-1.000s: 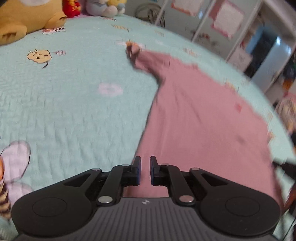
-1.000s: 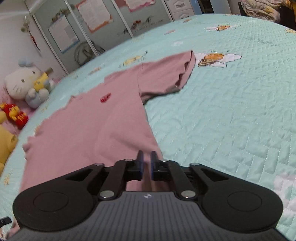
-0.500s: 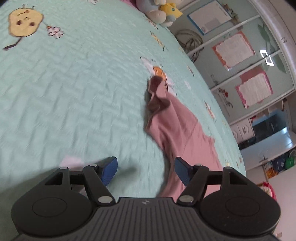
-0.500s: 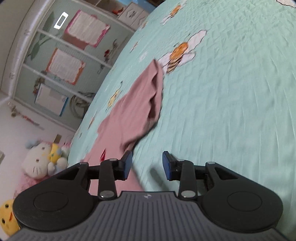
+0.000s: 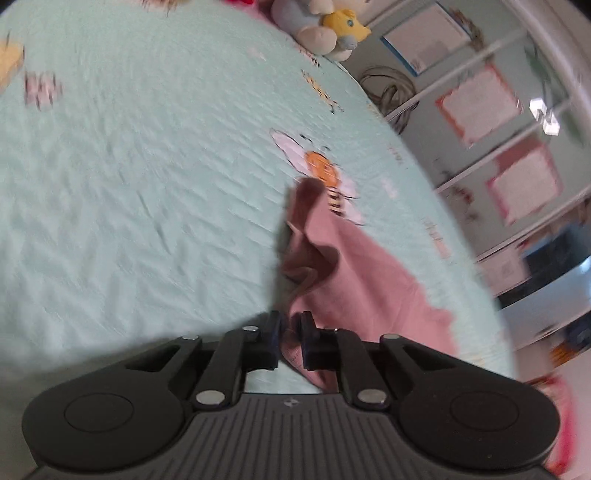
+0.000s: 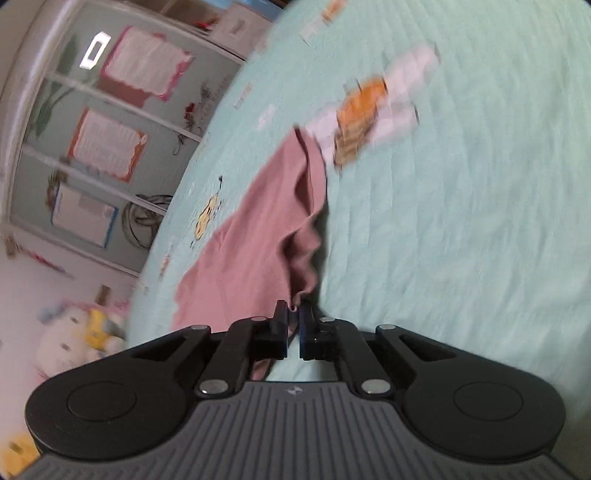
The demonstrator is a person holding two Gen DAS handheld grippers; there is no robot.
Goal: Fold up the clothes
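A pink T-shirt (image 5: 354, 273) lies spread on a mint-green quilted bedspread (image 5: 129, 184). My left gripper (image 5: 290, 328) is shut on the shirt's edge near the crumpled left sleeve (image 5: 310, 240). In the right wrist view the same shirt (image 6: 251, 243) stretches away from me, and my right gripper (image 6: 293, 314) is shut on its edge below the right sleeve (image 6: 306, 184). Cloth shows pinched between both pairs of fingertips. The views are blurred by motion.
The bedspread (image 6: 461, 221) carries bee and flower prints. Plush toys (image 5: 328, 29) sit at the far edge of the bed, one also in the right wrist view (image 6: 77, 336). A wardrobe with posters (image 5: 498, 122) stands beyond the bed.
Both grippers let go of the hem, opened, moved up toward the sleeves, and have now closed on the shirt's side edges.
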